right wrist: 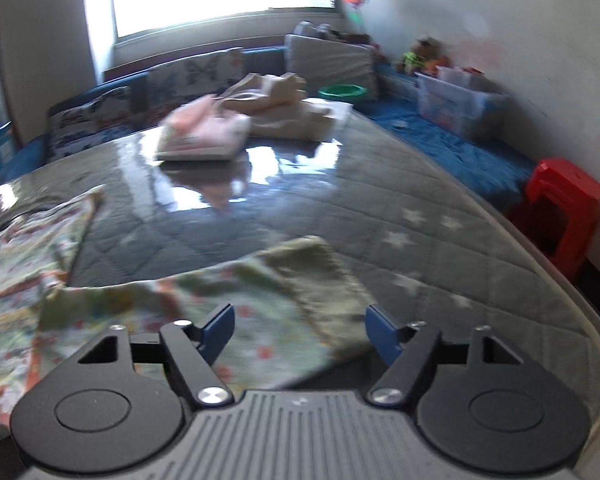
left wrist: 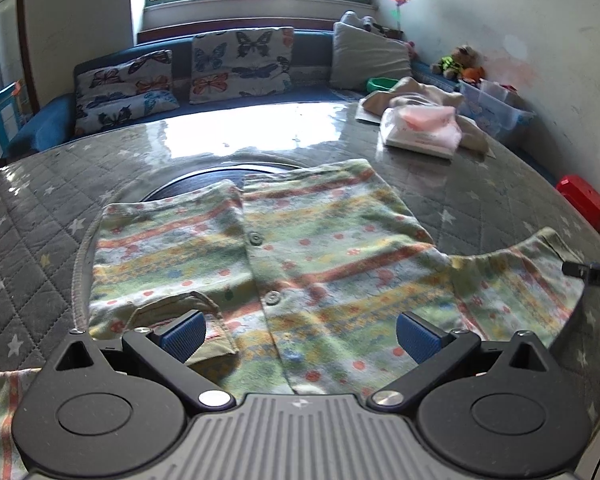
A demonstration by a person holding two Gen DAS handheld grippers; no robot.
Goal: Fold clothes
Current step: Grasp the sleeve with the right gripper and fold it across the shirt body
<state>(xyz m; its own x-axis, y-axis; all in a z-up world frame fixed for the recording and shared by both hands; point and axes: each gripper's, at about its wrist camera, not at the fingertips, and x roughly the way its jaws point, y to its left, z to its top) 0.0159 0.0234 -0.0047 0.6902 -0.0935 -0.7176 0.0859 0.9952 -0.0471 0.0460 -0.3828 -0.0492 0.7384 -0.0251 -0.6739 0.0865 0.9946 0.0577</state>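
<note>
A striped, flowered child's shirt with buttons down the front lies spread flat on the grey quilted table. My left gripper is open, low over the shirt's near edge, with its jaws either side of the button placket. The shirt's right sleeve reaches out to the right. In the right wrist view that sleeve lies between the open jaws of my right gripper, which holds nothing. The right gripper's tip shows at the right edge of the left wrist view.
A stack of folded pink and beige clothes sits at the table's far right, also in the right wrist view. A dark round turntable lies under the shirt's far edge. A red stool stands beside the table. A sofa with butterfly cushions is behind.
</note>
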